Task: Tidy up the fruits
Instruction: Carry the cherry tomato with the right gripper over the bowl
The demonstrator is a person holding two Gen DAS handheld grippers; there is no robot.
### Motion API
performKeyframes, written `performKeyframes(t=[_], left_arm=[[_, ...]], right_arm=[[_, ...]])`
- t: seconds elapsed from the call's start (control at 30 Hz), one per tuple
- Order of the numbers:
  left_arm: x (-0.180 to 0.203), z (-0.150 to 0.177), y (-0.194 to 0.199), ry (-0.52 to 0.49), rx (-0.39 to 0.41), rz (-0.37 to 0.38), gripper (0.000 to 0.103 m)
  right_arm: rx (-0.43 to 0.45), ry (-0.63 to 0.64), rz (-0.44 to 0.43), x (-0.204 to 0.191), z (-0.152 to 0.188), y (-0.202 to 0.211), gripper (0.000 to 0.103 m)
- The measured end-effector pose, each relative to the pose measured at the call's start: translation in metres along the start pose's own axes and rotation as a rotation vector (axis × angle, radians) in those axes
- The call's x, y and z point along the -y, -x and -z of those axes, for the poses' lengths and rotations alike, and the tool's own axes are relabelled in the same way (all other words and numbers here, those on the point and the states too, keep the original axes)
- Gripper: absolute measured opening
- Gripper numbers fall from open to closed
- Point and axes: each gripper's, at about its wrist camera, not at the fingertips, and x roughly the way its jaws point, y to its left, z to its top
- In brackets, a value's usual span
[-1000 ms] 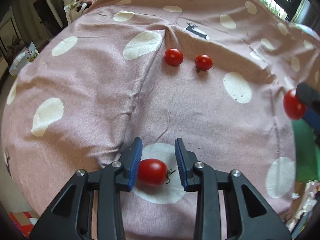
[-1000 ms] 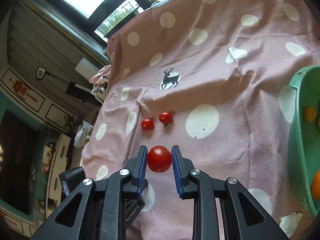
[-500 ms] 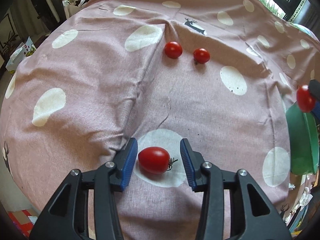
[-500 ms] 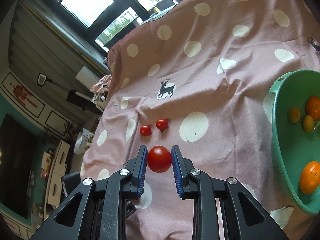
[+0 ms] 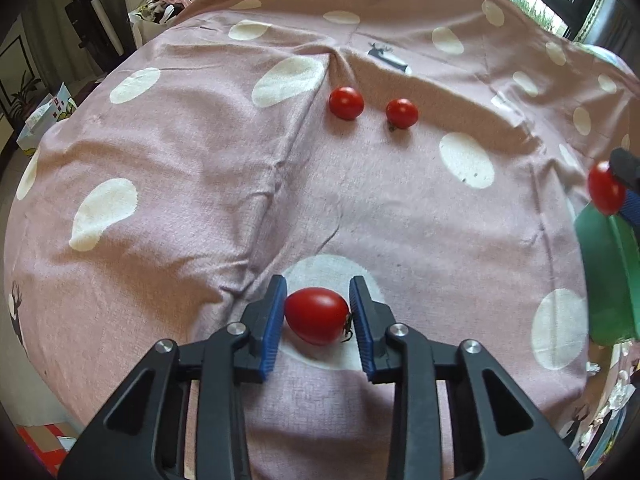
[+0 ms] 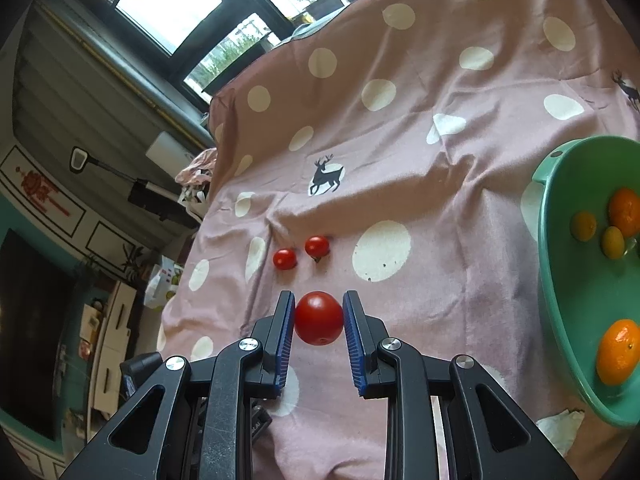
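The left gripper (image 5: 317,314) has a red tomato (image 5: 316,315) between its blue pads; its jaws are closing in on it, and the pads look like they touch both sides of the tomato; the tomato sits on a white dot of the pink cloth (image 5: 192,160), near the camera.

Far from it on the cloth lie two small tomatoes side by side, the left small tomato (image 5: 346,103) and the right small tomato (image 5: 402,113); they are close but do not touch; a long fold in the cloth runs down just left of them; nothing lies between the gripper and these two.

The right gripper (image 6: 319,318) pinches a round tomato (image 6: 319,318) tight between its blue pads and holds it up in the air above the cloth; in the left wrist view it shows at the far right edge, over the rim of the green bowl (image 6: 560,280).

The green bowl stands at the right side of the cloth; inside are a big orange (image 6: 618,351) near the camera, another orange (image 6: 625,212) farther off, and two small yellow fruits (image 6: 583,225) beside it.

A dark deer picture (image 6: 326,176) is printed on the cloth far behind the small tomatoes; windows (image 6: 168,4) and a wall are past the far edge of the cloth.
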Motion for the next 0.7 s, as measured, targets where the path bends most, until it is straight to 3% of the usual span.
performKeyframes(t=[0.2, 0.4, 0.7], left_arm=[[0.023, -0.007, 0.035, -0.031, 0.115, 0.068, 0.032], [0.064, -0.02, 0.067, -0.082, 0.214, 0.161, 0.032], [0.155, -0.028, 0.094, -0.243, 0.292, 0.3, 0.032]], right_arm=[[0.029, 0.002, 0.012, 0.002, -0.002, 0.011, 0.027], [0.121, -0.015, 0.054, 0.014, -0.006, 0.043, 0.027], [0.3, -0.098, 0.232, 0.056, -0.009, 0.107, 0.027]])
